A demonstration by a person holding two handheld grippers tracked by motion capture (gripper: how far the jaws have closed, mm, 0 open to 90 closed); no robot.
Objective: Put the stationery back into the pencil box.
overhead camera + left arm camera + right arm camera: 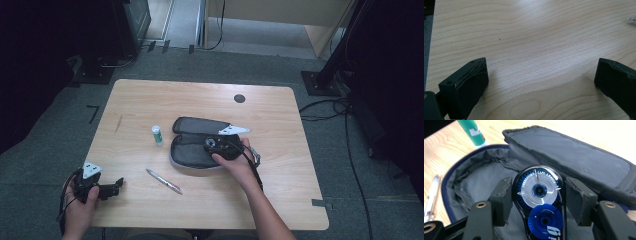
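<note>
Nearest to us, our left gripper (pixel 112 189) rests at the near left corner of the table (pixel 150 100) with its jaws spread wide over bare wood and nothing between them, as the left gripper view makes plain. A pen (pixel 164 181) lies loose on the wood just beyond it, not yet packed. Farther in, our right gripper (pixel 537 200) holds the correction tape (pixel 539 202) between its pads, one pad against each side of the dispenser, right over the open pencil case (pixel 474 185), whose zip is undone and whose flap lies folded back. We judge the work to be about a third done: the case is open and the tape is at its mouth, seemingly on its way in, but it is not let go yet, and the pen and the glue stick (pixel 157 135), which stands upright just left of the case, are both outside it; closing the zip would come last. The table is pale wood with a round dark cable hole (pixel 239 98) near its far edge. Beyond it lie grey carpet, trailing cables, dark stands and a light wall panel.
</note>
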